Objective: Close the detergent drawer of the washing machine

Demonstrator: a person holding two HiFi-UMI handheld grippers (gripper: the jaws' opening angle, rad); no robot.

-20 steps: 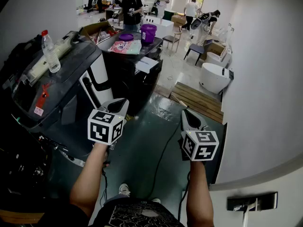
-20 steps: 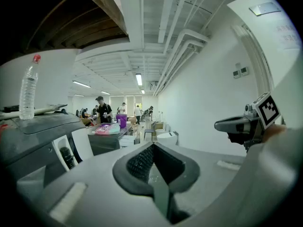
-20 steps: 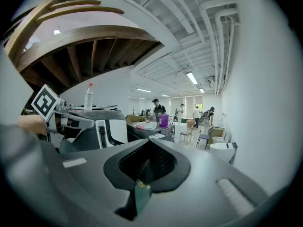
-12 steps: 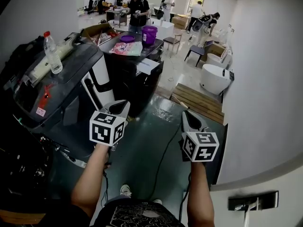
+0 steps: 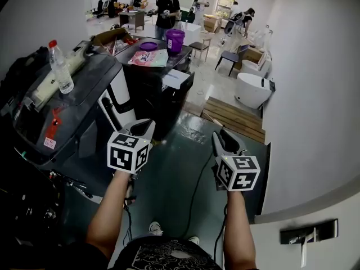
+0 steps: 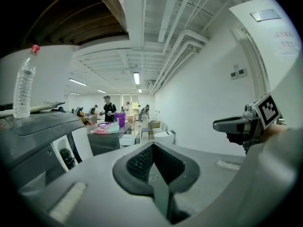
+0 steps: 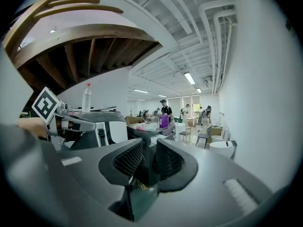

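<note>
The dark grey washing machine stands at the left of the head view. Its white detergent drawer sticks out of the front, open; it also shows in the left gripper view as the drawer and in the right gripper view as the drawer. My left gripper hangs just right of and below the drawer, not touching it, jaws shut and empty. My right gripper is held further right over the floor, its jaws a little open with nothing between them.
A water bottle stands on the machine's top. Behind it is a black table with a purple bucket. A wooden pallet, a white tub and a floor cable lie ahead. A white wall is at right.
Both grippers keep nearly the same places; the head view has shifted slightly. The drawer has not moved.
</note>
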